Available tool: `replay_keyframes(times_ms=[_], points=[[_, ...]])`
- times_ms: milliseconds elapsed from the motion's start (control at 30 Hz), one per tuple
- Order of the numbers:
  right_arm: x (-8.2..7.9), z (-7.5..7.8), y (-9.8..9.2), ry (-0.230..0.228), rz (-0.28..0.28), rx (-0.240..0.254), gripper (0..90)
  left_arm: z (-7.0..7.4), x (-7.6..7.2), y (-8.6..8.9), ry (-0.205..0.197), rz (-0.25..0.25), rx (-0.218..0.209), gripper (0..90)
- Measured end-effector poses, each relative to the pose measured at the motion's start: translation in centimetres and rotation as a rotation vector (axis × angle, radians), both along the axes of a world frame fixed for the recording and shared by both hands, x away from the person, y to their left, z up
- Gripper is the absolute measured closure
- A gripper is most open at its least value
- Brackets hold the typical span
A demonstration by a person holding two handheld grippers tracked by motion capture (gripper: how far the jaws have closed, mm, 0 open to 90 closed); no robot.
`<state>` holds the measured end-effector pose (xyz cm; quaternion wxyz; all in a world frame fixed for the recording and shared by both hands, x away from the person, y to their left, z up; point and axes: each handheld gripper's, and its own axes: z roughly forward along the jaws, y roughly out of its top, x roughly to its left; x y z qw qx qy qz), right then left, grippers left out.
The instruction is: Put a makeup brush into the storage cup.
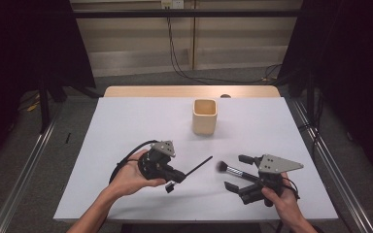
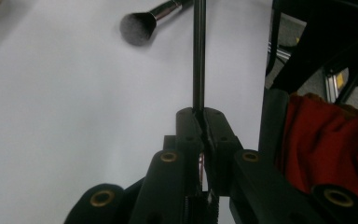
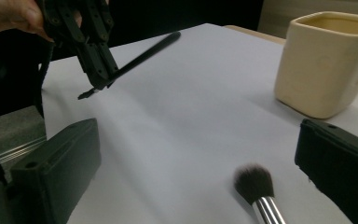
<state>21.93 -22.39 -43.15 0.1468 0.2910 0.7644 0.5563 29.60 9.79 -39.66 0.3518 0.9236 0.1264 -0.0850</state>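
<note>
A cup (image 1: pixel 204 116) stands at the table's (image 1: pixel 126 126) far middle; a brush (image 1: pixel 230 170) lies nearer, to its right.

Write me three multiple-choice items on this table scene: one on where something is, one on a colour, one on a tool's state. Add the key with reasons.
1. Where does the makeup brush lie?
A. inside the cup
B. on the table between the right tool's jaws
C. on the floor

2. What colour is the cup?
A. cream
B. blue
C. red

3. What is the state of the left tool?
A. open and empty
B. shut on the cup
C. shut on a thin black stick

Key: 1 B, the high view shows the brush on the white table, with the right tool open around its handle. 2 A, the cup is pale cream. 3 C, the left gripper view shows the jaws closed on the thin black stick.
</note>
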Motion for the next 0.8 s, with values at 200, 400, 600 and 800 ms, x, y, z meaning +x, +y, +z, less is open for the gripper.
replay_keyframes(times_ms=[200, 400, 600, 800], points=[[0.9, 0.2, 1.0, 0.013, 0.047, -0.026, 0.3, -0.3, 0.2, -0.3, 0.014, -0.023, 0.046, 85.9], [1.7, 0.4, 1.4, 0.066, 0.107, -0.052, 0.4, -0.3, 0.4, -0.5, 0.011, -0.029, 0.080, 85.8], [2.1, 0.6, 2.2, 0.081, 0.137, -0.104, 0.5, -0.2, 0.5, -0.8, 0.023, -0.048, 0.120, 85.8], [2.7, 0.7, 2.9, 0.135, 0.181, -0.147, 0.7, -0.1, 0.6, -0.9, 0.021, -0.074, 0.152, 85.8]])
